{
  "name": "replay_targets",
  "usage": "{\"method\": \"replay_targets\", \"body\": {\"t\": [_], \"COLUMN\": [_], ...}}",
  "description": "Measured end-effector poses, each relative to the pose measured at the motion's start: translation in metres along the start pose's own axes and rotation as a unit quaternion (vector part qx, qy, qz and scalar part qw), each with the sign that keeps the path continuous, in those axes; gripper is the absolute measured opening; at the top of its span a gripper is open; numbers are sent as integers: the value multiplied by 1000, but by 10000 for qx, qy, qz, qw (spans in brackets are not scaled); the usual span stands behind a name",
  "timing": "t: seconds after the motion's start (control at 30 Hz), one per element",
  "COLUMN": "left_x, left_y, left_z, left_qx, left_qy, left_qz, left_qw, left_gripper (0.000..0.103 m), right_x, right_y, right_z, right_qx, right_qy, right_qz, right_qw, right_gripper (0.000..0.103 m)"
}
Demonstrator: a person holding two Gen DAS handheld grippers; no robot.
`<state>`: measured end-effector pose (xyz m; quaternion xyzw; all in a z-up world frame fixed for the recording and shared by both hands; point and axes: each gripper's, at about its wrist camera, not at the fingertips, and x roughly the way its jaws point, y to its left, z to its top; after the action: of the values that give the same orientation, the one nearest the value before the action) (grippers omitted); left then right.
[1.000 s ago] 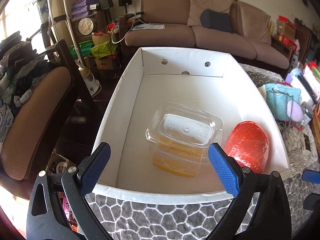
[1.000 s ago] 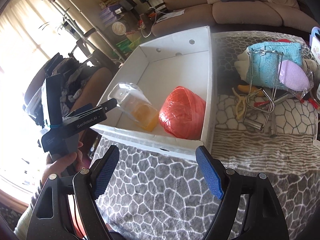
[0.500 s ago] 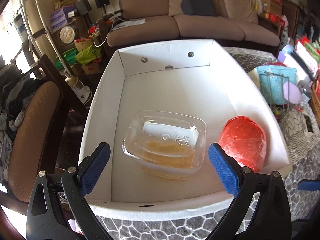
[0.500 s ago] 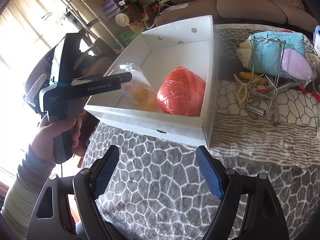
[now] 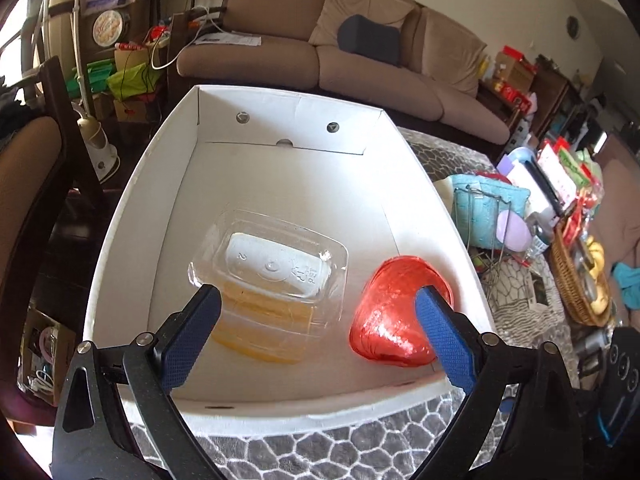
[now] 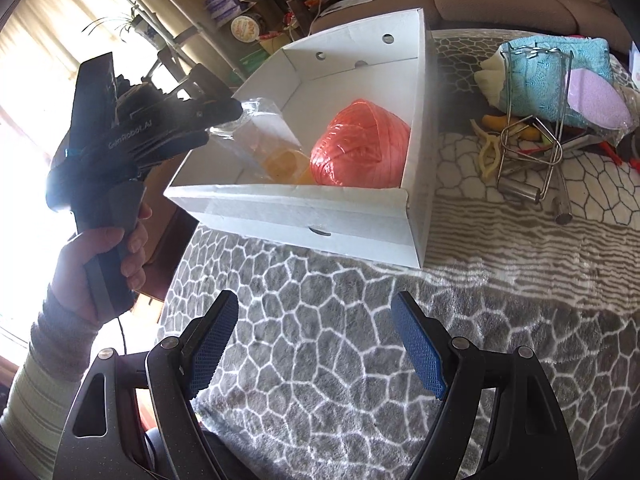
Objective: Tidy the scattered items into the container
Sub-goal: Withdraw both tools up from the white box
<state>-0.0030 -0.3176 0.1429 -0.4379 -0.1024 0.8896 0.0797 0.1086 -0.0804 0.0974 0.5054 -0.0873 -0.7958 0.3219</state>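
Behind, sofa; my left gripper (image 5: 316, 336) has advanced over the box (image 5: 120, 240), fingers wide, tub (image 5: 272, 280) released; right gripper (image 6: 316, 344) wide, idle.

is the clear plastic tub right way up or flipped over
Flipped over: the clear plastic tub shows its embossed base on top, rim down on the white box floor.

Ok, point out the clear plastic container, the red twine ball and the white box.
clear plastic container (image 5: 276, 268), left wrist view, on its flat embossed base, facing up.
red twine ball (image 6: 360, 148), right wrist view, on its wound front side.
white box (image 5: 280, 116), left wrist view, on the far inner wall between two holes.
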Motion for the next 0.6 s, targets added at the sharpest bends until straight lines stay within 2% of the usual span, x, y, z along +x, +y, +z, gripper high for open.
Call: {"method": "replay_targets", "body": {"t": [0.17,0.33,0.5,0.6], "left_x": [21,20,42,67], "left_y": [-8,-23,-36,-45], "left_z": [33,39,46,54], "left_qx": [-231,-52,362,466], "left_qy": [-2,-81,106,433], "left_qz": [27,83,570,618], "left_qw": [9997,9999,9977,9961], "left_gripper": [97,98,99,99], "right_x": [-3,-12,-18,-24], "right_y": [-13,-23,-23,-19], "right_z": [1,1,0,-1], "right_qx": [104,195,226,161], "right_qy": [-11,-108,-143,-205], "right_qz": [-128,-183,-171,-174], "right_qw": [9999,9996,9995,9995], "right_gripper": [82,82,82,82]}}
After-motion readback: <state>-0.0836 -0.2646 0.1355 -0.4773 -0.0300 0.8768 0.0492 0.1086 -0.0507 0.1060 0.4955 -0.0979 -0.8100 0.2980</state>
